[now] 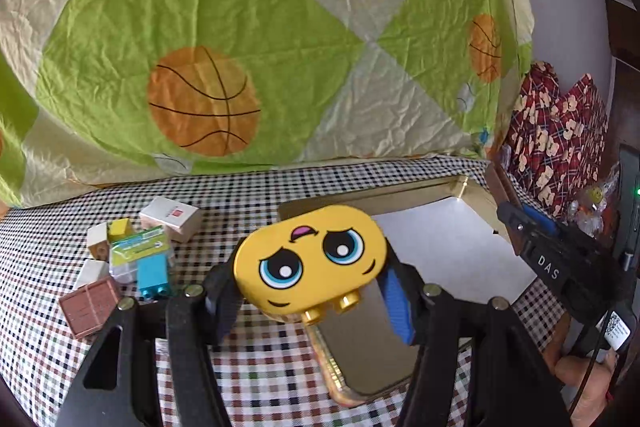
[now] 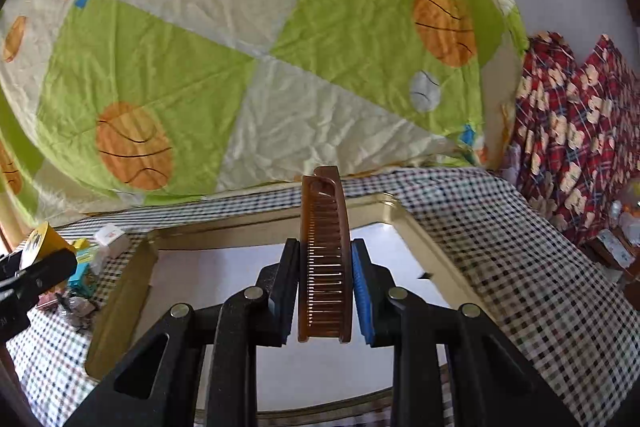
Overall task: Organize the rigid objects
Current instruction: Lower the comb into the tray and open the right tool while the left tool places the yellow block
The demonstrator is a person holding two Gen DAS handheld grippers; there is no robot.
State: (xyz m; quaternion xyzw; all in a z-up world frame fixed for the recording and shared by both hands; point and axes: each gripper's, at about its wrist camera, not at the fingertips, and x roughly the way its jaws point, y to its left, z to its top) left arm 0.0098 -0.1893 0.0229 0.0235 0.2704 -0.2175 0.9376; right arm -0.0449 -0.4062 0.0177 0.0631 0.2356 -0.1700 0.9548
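A checked tablecloth (image 1: 360, 183) covers the work surface, and behind it hangs a crumpled sheet (image 1: 248, 27) in green and cream panels printed with orange basketballs. To the right, red patterned fabric (image 1: 560, 131) is bunched against a pale wall.

The left gripper (image 1: 312, 287) clamps a yellow toy block (image 1: 310, 259) between its two fingers; the block's rounded face, printed with big blue cartoon eyes, is turned toward the camera, and two gold studs stick out at its lower edge. It is held in the air above the near left corner of a shallow gold tray (image 1: 476, 195) with a white floor. Left of the gripper, a small pile lies on the cloth: a brown brick-patterned block (image 1: 90, 307), a turquoise block (image 1: 152, 275), a green-and-yellow packet (image 1: 138, 245), a small yellow block (image 1: 120, 227) and a white cube (image 1: 172, 217) with a red mark, all touching or just beside one another.

The right gripper (image 2: 326, 291) is pressed onto a brown translucent comb (image 2: 325, 259), held lengthwise along the fingers with its teeth facing the camera and its far end reaching past the fingertips. It hangs over the tray (image 2: 120, 291), above the white floor. From this side the left gripper (image 2: 36, 275) shows at the far left edge with the yellow block (image 2: 44, 243), the pile just behind it. In the left wrist view the right gripper (image 1: 560, 255) shows at the right edge, and part of a hand (image 1: 588, 379) below it.
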